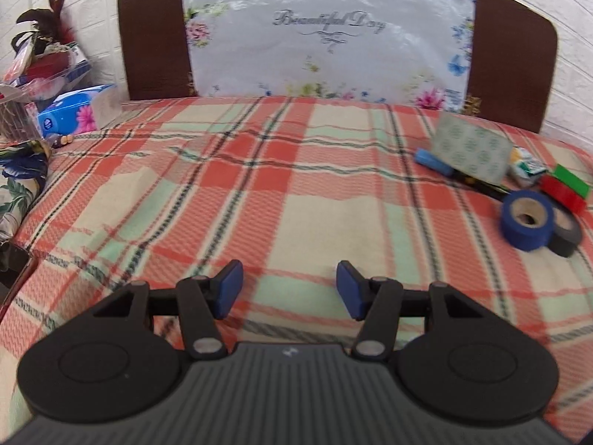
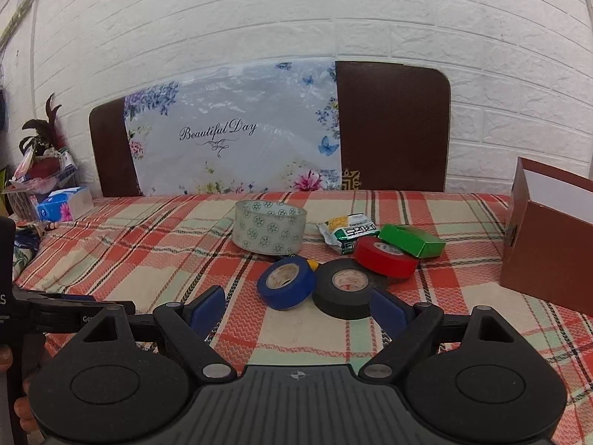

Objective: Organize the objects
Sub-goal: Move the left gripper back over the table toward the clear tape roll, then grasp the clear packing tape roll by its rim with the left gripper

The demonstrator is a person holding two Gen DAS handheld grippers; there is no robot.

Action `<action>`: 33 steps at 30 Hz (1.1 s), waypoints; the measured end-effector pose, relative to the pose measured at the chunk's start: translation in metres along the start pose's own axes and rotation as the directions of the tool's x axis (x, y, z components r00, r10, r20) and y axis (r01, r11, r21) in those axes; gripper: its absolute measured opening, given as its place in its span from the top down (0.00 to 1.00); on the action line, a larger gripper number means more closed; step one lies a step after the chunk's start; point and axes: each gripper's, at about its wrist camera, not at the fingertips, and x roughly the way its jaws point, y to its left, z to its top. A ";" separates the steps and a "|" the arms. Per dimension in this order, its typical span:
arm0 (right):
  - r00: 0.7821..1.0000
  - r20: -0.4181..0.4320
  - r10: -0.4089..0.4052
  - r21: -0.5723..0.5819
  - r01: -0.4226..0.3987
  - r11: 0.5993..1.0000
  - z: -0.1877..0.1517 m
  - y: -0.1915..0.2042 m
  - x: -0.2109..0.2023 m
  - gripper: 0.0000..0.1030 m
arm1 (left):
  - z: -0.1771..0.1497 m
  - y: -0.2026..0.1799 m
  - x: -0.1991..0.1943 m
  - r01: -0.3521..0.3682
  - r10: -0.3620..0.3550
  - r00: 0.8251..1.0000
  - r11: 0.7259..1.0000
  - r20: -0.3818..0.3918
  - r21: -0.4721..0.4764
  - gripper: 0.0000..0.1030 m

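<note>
Hovering over the plaid counter (image 2: 148, 252), both grippers' jaws spread, empty, right gripper (image 2: 298, 309) just short of black tape roll (image 2: 344, 287), blue roll (image 2: 287, 285) touching its left, red roll (image 2: 385, 256) behind-right

At the right edge of the right wrist view, a brown box (image 2: 548, 237) is cut off by the frame, its far side unseen. At centre, a yellow-tipped object (image 2: 312, 265) shows only a sliver between the blue tape roll (image 2: 287, 283) and black tape roll (image 2: 344, 287). The snack packet (image 2: 346, 235) carries print too small to read. In the left wrist view, motion blur softens the patterned tape roll (image 1: 470, 152), which hides part of a blue cylinder (image 1: 431, 161) at right.
</note>
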 end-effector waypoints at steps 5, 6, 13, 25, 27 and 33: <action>1.000 -0.030 -0.001 -0.032 0.000 0.999 0.004 0.012 0.022 0.20 | -0.007 0.017 0.003 0.051 -0.048 0.997 0.997 0.065 -0.051 0.33; 1.000 -0.030 0.000 -0.049 -0.001 0.999 0.007 0.016 0.029 0.20 | -0.007 0.017 0.003 0.058 -0.054 0.996 0.997 0.070 -0.052 0.32; 0.999 -0.030 0.030 -0.036 -0.031 0.999 0.058 0.026 0.112 0.02 | -0.009 0.021 0.007 0.095 -0.089 0.993 0.993 0.083 -0.069 0.26; 0.989 -0.124 0.086 -0.137 -0.103 0.985 0.059 0.043 0.155 0.15 | -0.008 0.032 0.007 0.150 -0.138 0.986 0.981 0.096 -0.127 0.26; 0.987 -0.083 0.139 -0.189 -0.152 0.970 0.050 0.052 0.123 0.15 | -0.007 0.037 0.003 0.177 -0.166 0.983 0.973 0.085 -0.150 0.27; 0.968 -0.109 0.225 -0.266 -0.246 0.932 -0.005 0.061 0.039 0.15 | -0.010 0.017 -0.027 0.385 -0.390 0.921 0.911 -0.008 -0.147 0.31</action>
